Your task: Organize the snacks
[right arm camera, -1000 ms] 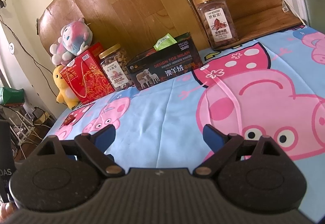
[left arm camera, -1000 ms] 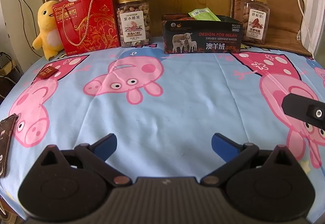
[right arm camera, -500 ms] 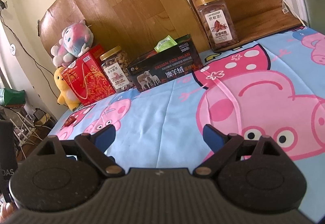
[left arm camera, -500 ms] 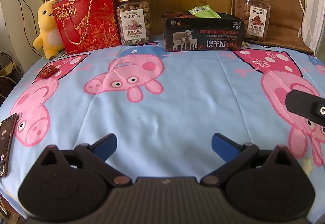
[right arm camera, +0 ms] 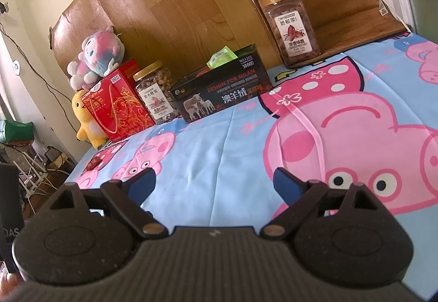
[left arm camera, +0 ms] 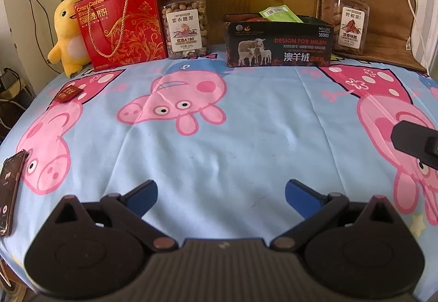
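Note:
A black box (left arm camera: 279, 48) with sheep on its side stands at the table's back and holds a green packet (left arm camera: 277, 13) and an orange one. A small red packet (left arm camera: 68, 93) lies on the cloth at the left. The box (right arm camera: 219, 95), the green packet (right arm camera: 221, 56) and the red packet (right arm camera: 94, 164) also show in the right wrist view. My left gripper (left arm camera: 220, 196) is open and empty above the near cloth. My right gripper (right arm camera: 215, 185) is open and empty, to the right of the left one.
At the back stand a red gift box (left arm camera: 123, 28), a nut jar (left arm camera: 186, 23), a second jar (left arm camera: 349, 19) on a brown mat, and plush toys (left arm camera: 67, 36). A phone (left arm camera: 9, 187) lies at the left edge. The Peppa Pig cloth (left arm camera: 219, 137) covers the table.
Both grippers have drawn back slightly and the views have shifted a little. Both stay open and nothing on the table has moved.

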A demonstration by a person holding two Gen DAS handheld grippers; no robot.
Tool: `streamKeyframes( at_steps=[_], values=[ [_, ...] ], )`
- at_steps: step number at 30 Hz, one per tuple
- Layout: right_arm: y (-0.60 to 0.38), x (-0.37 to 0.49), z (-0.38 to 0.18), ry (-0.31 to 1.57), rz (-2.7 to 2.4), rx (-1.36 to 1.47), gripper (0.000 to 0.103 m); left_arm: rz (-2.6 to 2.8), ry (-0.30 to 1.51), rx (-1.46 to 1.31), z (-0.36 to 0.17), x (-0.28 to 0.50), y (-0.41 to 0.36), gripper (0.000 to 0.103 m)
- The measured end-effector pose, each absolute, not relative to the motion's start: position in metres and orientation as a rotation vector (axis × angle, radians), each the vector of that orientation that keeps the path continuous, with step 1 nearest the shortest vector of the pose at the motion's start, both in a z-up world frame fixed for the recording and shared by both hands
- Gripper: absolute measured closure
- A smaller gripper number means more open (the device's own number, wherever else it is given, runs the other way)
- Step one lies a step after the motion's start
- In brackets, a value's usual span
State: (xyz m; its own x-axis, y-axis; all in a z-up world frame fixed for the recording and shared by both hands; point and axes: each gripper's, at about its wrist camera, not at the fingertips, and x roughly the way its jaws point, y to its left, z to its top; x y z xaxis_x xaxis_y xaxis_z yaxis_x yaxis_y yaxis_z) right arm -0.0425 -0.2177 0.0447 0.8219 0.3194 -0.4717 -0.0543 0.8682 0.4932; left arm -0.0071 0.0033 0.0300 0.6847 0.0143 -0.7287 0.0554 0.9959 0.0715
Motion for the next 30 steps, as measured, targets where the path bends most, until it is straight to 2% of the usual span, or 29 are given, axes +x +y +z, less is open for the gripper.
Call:
streamKeyframes(
  at_steps=[30],
  values=[
    [-0.2125, -0.0480, 0.0448, 0.575, 0.218, 0.485, 0.008, -0.014, 0.815, 0.121, 0.0291, -0.0105, -0.0024, 0.000]
  ],
)
